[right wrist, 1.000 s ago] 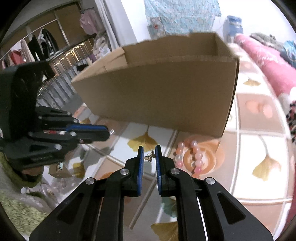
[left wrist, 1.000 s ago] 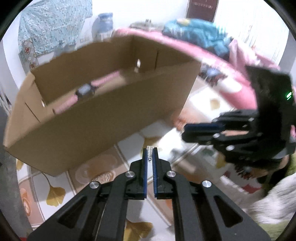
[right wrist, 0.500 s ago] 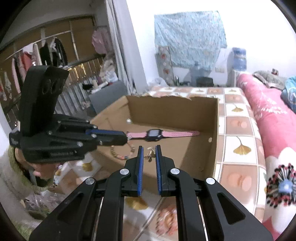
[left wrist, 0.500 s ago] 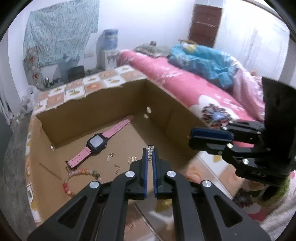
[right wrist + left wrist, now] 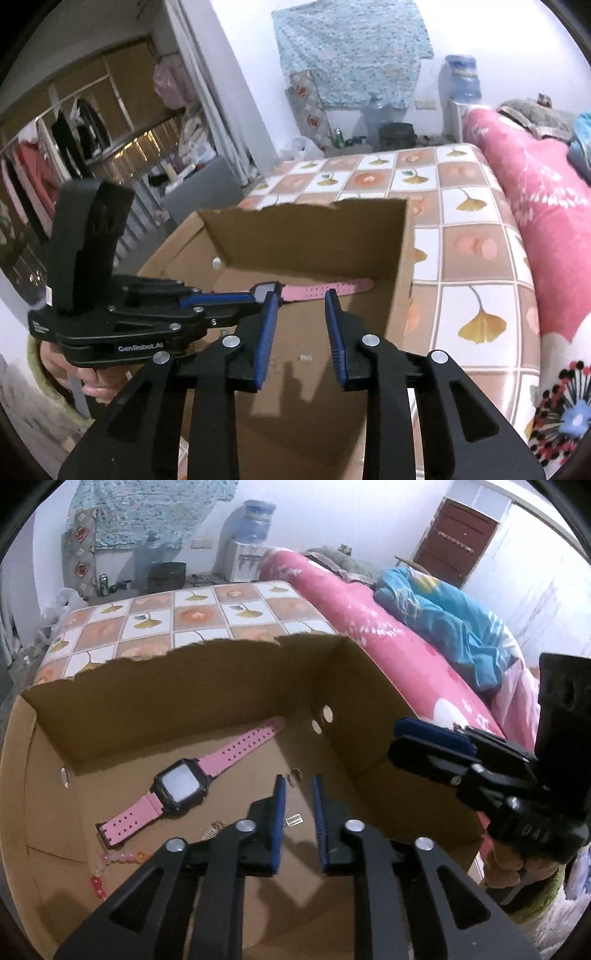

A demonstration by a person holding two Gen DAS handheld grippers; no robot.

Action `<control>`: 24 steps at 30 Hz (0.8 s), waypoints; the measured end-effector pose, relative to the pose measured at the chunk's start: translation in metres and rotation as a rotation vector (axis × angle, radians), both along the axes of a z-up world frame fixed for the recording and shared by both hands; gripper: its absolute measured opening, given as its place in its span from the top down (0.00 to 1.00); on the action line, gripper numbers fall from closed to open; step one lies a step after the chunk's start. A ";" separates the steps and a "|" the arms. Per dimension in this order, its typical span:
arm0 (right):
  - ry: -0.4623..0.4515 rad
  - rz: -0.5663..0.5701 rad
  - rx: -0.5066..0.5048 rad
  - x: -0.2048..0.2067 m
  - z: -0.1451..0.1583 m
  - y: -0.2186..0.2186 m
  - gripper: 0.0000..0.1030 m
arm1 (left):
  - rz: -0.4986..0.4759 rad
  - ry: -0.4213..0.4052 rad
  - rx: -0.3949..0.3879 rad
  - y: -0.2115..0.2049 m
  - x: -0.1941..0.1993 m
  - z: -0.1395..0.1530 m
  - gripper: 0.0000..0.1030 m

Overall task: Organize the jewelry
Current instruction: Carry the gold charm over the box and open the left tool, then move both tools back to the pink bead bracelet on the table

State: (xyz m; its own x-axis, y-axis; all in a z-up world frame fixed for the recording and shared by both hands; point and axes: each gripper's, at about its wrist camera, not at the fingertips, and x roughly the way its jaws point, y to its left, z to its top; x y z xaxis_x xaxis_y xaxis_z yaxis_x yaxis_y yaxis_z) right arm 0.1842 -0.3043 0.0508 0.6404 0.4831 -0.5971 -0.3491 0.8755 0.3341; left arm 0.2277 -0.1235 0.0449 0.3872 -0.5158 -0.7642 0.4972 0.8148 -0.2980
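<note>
An open cardboard box (image 5: 192, 686) (image 5: 306, 229) stands on the tiled table. Inside lie a pink watch (image 5: 184, 784) (image 5: 325, 287), a bead bracelet (image 5: 110, 864), a small silver earring (image 5: 293, 819) (image 5: 305, 357), a gold piece (image 5: 212, 829) and another small piece (image 5: 295, 774). My left gripper (image 5: 298, 797) is open and empty above the box floor; it also shows in the right wrist view (image 5: 218, 299). My right gripper (image 5: 301, 314) is open and empty over the box; in the left wrist view it (image 5: 432, 738) hovers at the box's right wall.
The table has a ginkgo-leaf tile cloth (image 5: 476, 266). A bed with a pink cover (image 5: 369, 620) and a blue blanket (image 5: 443, 627) lies to the right. A water dispenser (image 5: 255, 520) stands by the far wall. A clothes rack (image 5: 74, 129) is at the left.
Both grippers rose over the box rim and opened. The silver earring left my left gripper and the small gold piece left my right gripper; both now lie in the box.
</note>
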 end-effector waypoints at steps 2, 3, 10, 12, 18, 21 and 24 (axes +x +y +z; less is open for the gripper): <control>0.002 -0.021 0.015 0.000 0.001 -0.007 0.72 | 0.014 -0.004 -0.014 0.003 0.000 0.001 0.81; 0.005 -0.030 0.028 -0.001 0.002 -0.011 0.72 | 0.022 -0.004 -0.022 0.006 0.000 0.002 0.80; 0.009 -0.076 0.102 -0.018 0.009 -0.033 0.72 | 0.067 -0.040 -0.075 0.025 -0.015 0.016 0.63; -0.003 -0.092 0.127 -0.027 0.014 -0.041 0.72 | 0.078 -0.071 -0.083 0.033 -0.028 0.025 0.51; -0.044 -0.161 0.193 -0.082 0.023 -0.068 0.70 | 0.083 -0.138 -0.100 0.063 -0.080 0.042 0.16; -0.013 -0.201 0.183 -0.111 0.013 -0.076 0.70 | 0.085 -0.154 -0.076 0.079 -0.112 0.040 0.07; 0.082 -0.223 0.159 -0.130 -0.015 -0.077 0.70 | 0.081 -0.157 -0.046 0.092 -0.140 0.030 0.05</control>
State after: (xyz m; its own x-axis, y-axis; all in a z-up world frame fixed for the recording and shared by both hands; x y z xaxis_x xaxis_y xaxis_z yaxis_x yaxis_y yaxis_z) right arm 0.0543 -0.3814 0.0360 0.6941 0.4271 -0.5794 -0.1194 0.8621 0.4925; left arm 0.0876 -0.0312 0.0749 0.5415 -0.5114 -0.6673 0.4743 0.8412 -0.2597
